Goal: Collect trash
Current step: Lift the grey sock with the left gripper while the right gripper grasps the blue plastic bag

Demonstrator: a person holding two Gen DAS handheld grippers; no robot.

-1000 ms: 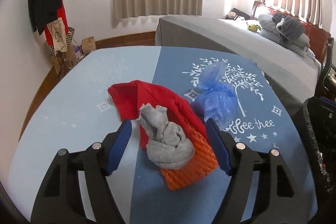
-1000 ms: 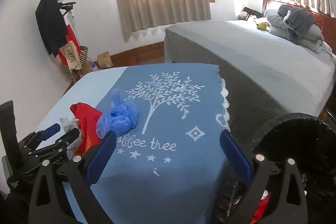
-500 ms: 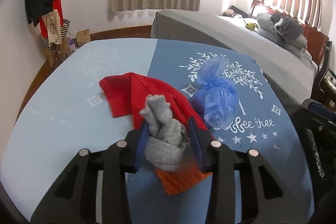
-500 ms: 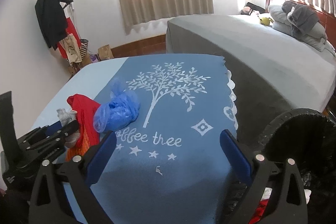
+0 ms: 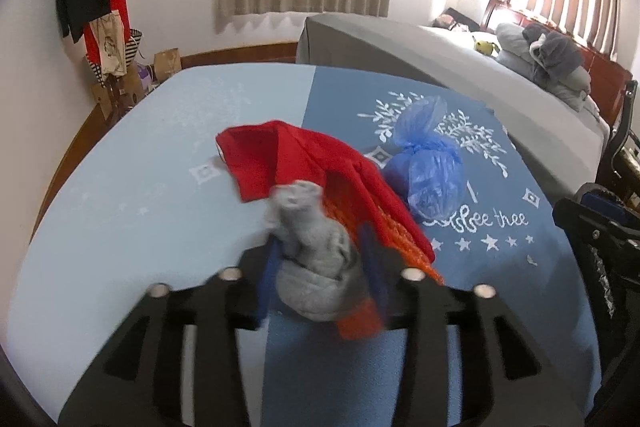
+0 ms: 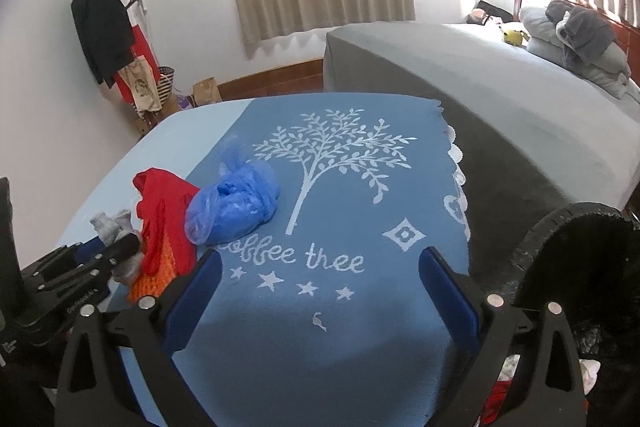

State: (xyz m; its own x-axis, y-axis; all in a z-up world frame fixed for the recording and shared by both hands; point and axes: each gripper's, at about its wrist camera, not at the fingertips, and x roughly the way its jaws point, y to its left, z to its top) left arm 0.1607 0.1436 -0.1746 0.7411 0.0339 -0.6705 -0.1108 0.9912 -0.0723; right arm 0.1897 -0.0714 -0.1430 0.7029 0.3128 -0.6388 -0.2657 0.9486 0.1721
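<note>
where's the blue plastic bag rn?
The blue plastic bag lies on the dark-blue tablecloth beside the tree print, touching the red cloth to its left in the right wrist view.

Soft grey cloth wad (image 5: 316,259); crinkly, prob. plastic blue bag (image 5: 432,183).

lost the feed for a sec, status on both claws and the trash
Left claw shut on crumpled grey cloth wad. Right claw open, empty, over the blue tablecloth. Red cloth and tied blue plastic bag lie close beside the wad.
</note>
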